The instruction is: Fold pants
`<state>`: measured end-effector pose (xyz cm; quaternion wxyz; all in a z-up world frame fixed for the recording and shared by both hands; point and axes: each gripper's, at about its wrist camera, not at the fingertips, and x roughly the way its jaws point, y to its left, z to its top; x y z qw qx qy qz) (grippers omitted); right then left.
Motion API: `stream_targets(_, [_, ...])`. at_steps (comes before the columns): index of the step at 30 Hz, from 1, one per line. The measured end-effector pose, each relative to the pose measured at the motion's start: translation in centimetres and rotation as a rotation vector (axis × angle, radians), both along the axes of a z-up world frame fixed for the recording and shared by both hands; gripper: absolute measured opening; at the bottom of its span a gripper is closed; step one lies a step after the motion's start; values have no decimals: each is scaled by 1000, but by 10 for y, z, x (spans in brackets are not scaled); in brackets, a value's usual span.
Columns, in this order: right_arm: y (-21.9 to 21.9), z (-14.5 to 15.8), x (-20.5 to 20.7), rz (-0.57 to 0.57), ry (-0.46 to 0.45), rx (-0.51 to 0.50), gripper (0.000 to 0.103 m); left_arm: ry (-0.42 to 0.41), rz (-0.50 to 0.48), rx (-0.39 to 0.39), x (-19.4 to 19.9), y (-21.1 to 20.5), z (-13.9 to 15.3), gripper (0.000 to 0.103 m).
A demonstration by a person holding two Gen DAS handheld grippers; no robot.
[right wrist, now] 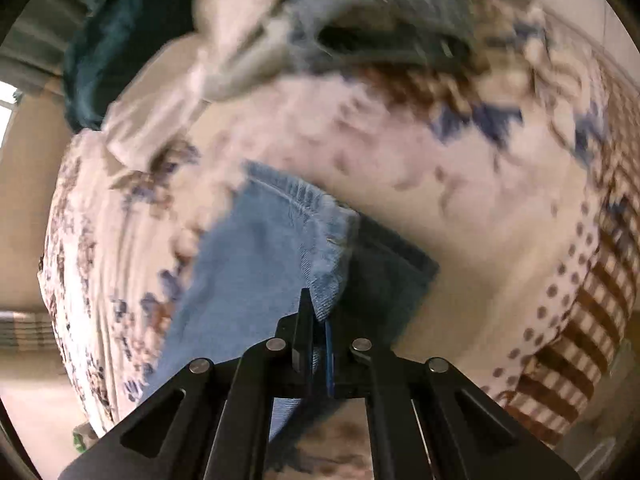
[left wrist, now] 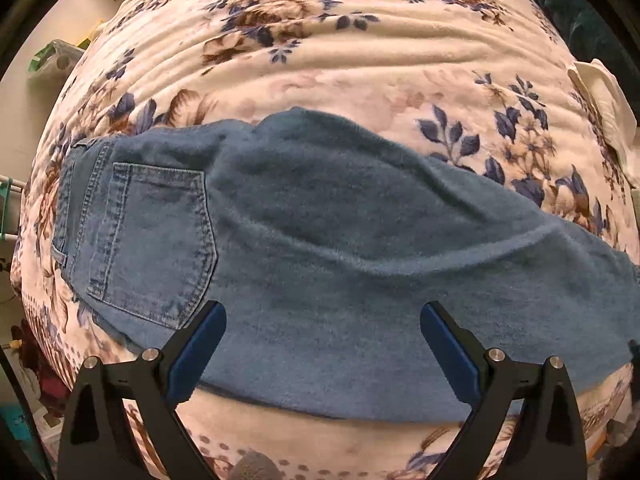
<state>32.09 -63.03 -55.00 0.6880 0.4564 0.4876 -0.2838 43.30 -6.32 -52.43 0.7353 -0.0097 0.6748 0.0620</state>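
Observation:
Blue denim pants (left wrist: 320, 240) lie across a floral blanket, waistband and back pocket (left wrist: 152, 240) to the left, legs running right. My left gripper (left wrist: 323, 320) is open and empty, hovering just above the pants' near edge. In the right wrist view my right gripper (right wrist: 318, 320) is shut on the hem end of a pant leg (right wrist: 280, 248), which is lifted off the blanket. That view is blurred by motion.
The floral blanket (left wrist: 320, 40) covers the bed. A white cloth (left wrist: 600, 96) lies at the right edge; it also shows in the right wrist view (right wrist: 168, 92) beside a dark teal fabric (right wrist: 120, 32) and a grey-blue garment (right wrist: 380, 12). Clutter lies beside the bed at left.

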Motion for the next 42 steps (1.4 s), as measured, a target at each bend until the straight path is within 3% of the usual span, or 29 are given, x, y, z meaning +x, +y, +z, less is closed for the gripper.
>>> stream_targets(4, [-2, -43, 2, -11, 78, 51, 9, 11, 12, 6, -4, 6, -5, 99])
stream_targets(5, [-3, -50, 2, -18, 94, 63, 19, 5, 15, 10, -6, 9, -5, 99])
stream_targets(7, [-3, -52, -3, -46, 111, 77, 26, -9, 29, 14, -10, 15, -2, 99])
stream_targets(10, [11, -35, -7, -23, 164, 29, 54, -43, 78, 0, -17, 34, 8, 99])
stream_targets(11, [21, -29, -8, -7, 170, 12, 56, -56, 96, -10, -20, 43, 12, 99])
stream_targets(16, [106, -7, 3, 158, 157, 28, 55, -84, 231, -28, -32, 115, 27, 99])
stream_targets(22, [220, -14, 22, 198, 124, 197, 55, -89, 413, 23, -42, 234, 27, 99])
stream_targets(25, [285, -19, 30, 232, 106, 274, 55, -97, 497, 10, -44, 289, 17, 99])
stream_targets(29, [341, -29, 31, 265, 112, 331, 55, -63, 595, -52, -44, 342, -8, 98])
stream_targets(33, [372, -39, 30, 241, 110, 358, 55, -33, 648, -161, -46, 365, -30, 97])
stream_targets(34, [374, -43, 34, 224, 104, 366, 54, -30, 655, -187, -45, 368, -35, 93])
stream_targets(36, [377, -47, 41, 192, 92, 362, 46, -33, 665, -227, -44, 372, -45, 71])
stream_targets(39, [381, -49, 55, 190, 84, 320, 30, -76, 623, -203, -41, 370, -46, 39])
stream_targets(40, [381, -49, 62, 196, 88, 299, 21, -92, 595, -178, -41, 366, -42, 34])
stream_targets(42, [385, -44, 67, 217, 98, 256, 12, -121, 543, -136, -44, 358, -33, 28])
